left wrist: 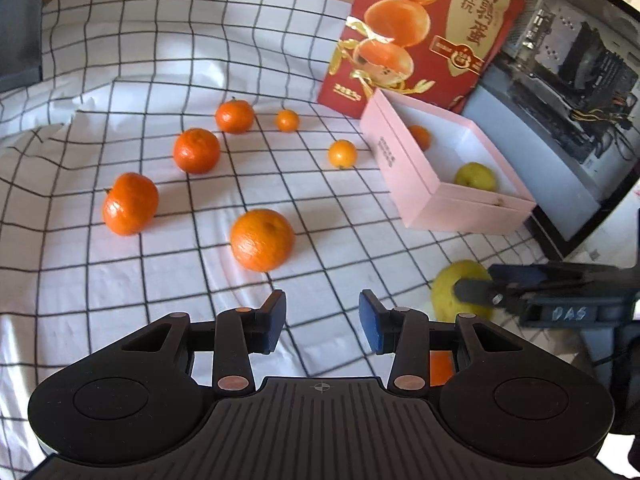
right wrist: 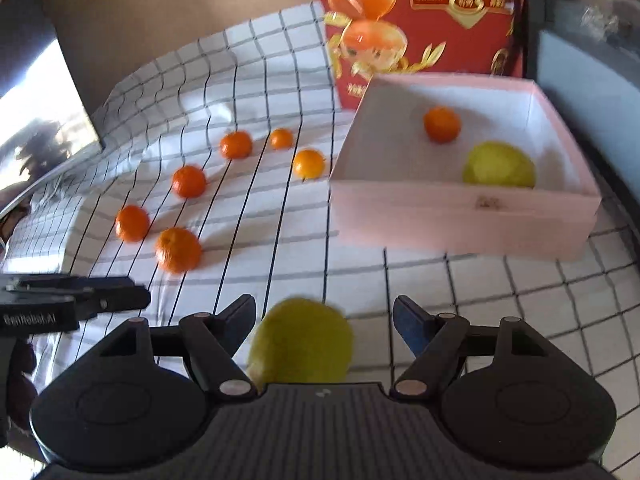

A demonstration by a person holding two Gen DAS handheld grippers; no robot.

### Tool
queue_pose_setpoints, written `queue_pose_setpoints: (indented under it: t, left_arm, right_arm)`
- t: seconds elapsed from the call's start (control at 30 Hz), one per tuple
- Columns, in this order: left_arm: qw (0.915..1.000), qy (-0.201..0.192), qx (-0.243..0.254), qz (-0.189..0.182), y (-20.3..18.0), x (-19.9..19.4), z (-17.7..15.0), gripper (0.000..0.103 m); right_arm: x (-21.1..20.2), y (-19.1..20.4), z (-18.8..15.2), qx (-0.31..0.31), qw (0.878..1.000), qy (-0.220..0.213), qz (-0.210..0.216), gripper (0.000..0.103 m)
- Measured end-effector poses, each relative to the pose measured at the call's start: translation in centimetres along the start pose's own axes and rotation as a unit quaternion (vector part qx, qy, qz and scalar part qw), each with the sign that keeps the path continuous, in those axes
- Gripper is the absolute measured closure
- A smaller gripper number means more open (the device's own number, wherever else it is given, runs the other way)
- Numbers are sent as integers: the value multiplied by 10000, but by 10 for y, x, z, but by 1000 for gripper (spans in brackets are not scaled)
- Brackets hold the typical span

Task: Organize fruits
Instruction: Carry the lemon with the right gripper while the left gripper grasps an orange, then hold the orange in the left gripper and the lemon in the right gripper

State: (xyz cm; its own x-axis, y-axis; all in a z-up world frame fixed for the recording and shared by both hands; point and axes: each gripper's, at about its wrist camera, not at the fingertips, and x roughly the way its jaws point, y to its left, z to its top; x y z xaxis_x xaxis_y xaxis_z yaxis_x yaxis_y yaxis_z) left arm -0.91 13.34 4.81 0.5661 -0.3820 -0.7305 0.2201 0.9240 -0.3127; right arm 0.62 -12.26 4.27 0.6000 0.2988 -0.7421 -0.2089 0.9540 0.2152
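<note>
While your right gripper (right wrist: 324,322) hangs tilted down over the checked cloth (right wrist: 420,280), a yellow-green fruit (right wrist: 300,340) sits between its two fingers; there is a visible gap at the blue pad on the right side, and the picture is too blurred to tell whether the left finger touches the fruit — so the jaws stand apart around it without pressing. Ahead of that gripper and a little to its right lies the pink box (right wrist: 460,220), open at the top, with a small orange (right wrist: 442,124) and a second yellow-green fruit (right wrist: 499,164) inside, apart from each other. Behind the box stands a red carton (right wrist: 440,20) printed with orange halves. Your left gripper (left wrist: 322,320) is drawn in as far as it goes, its blue pads parted by a narrow gap with only cloth between them — it holds nothing. Just ahead of it rests a large orange (left wrist: 262,240); farther ahead and to its left five more oranges lie spread on the cloth, all apart from one another, the nearest of them at far left (left wrist: 130,204). From the left gripper's view, your right gripper shows low at the right edge, around the yellow-green fruit.
</note>
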Motion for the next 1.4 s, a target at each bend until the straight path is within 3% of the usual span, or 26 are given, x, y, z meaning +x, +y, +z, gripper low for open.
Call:
queue_pose_setpoints:
  t: [0.3,0.43,0.5,0.63,0.7,0.9,1.07,1.4]
  left_arm:
    - [9996,233,71,-171,-8,12,-2,58]
    - [9988,213,279,-336,-21,12,1,58]
    - [9994,129,295,-127,-22,14,3,58]
    - [9969,-171,152,749,-12,22,17,58]
    - [9950,-263,110,957,-5,28,25,58]
    - [9924,-154,314,1181,3,49,36,55]
    - [9935,12,283,1102,8,59,36,48]
    - [9945,59,259,1010,15,72,36,49]
  right_arm:
    - [-2,9,-13,-265,9994,205,10,25]
    - [6,5,-13,-291,9986,288,-334,25]
    - [6,1,-15,-236,9988,301,-289,24]
    - [5,0,-17,-224,9990,210,-339,20]
    - [6,1,-17,-224,9989,176,-371,20]
    - [14,8,-22,-282,9980,215,-530,20]
    - [12,4,-25,-221,9982,208,-512,19]
    - [10,4,-26,-253,9980,146,-556,17]
